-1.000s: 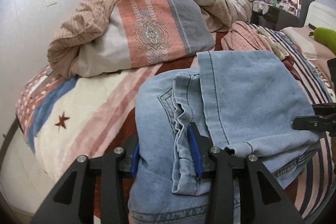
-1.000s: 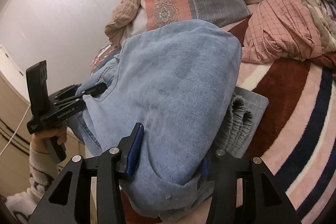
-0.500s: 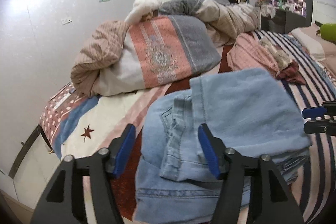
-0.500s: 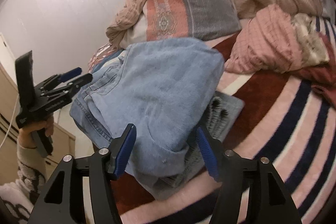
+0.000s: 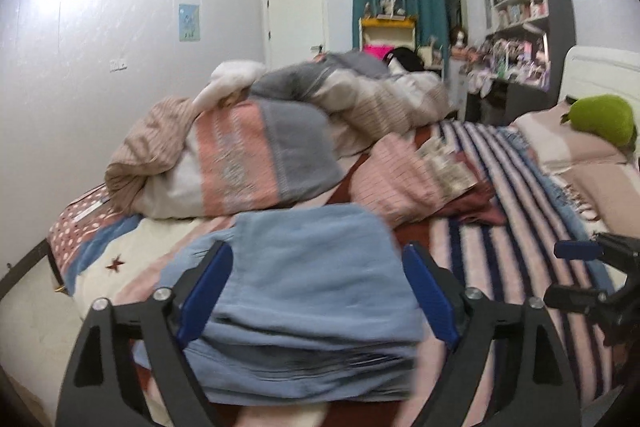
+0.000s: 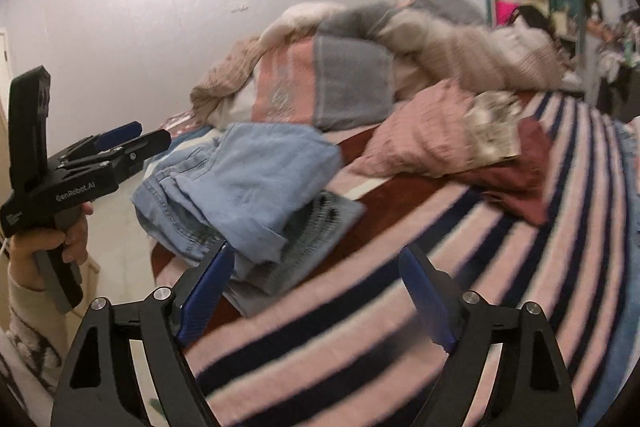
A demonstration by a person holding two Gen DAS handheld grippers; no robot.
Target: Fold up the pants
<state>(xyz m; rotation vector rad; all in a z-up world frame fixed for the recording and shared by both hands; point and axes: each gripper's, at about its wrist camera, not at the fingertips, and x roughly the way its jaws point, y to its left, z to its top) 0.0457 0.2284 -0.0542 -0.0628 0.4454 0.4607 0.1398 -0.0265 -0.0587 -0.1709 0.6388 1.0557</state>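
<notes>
While both grippers hang w/ jaws spread wide and nothing between them, the folded jeans (image 6: 244, 187) lie in a light-blue stack near the bed's edge, on the striped blanket (image 6: 460, 267). Left gripper (image 5: 316, 295) sits just above/behind the jeans stack in its own view; blue pads flank the denim on either side but it's not clear they touch it, and the frame is motion-blurred. Right gripper (image 6: 316, 291) is over bare pink/navy stripes, its left pad just beside the stack's near corner, apart from the cloth. A folded grey garment (image 6: 320, 227) lies under the jeans, sticking out on the right side. From the right wrist view, the left gripper shows at far left, held by a hand (image 6: 44, 247), off the bed's edge, pads parted. Behind the jeans: a heaped duvet (image 5: 256, 155) in pink, grey and tan, and beside it a pile of pink checked cloth (image 6: 424, 131) w/ a maroon piece (image 6: 520, 163). Green plush toy (image 5: 600, 119) at the far right of the bed.
</notes>
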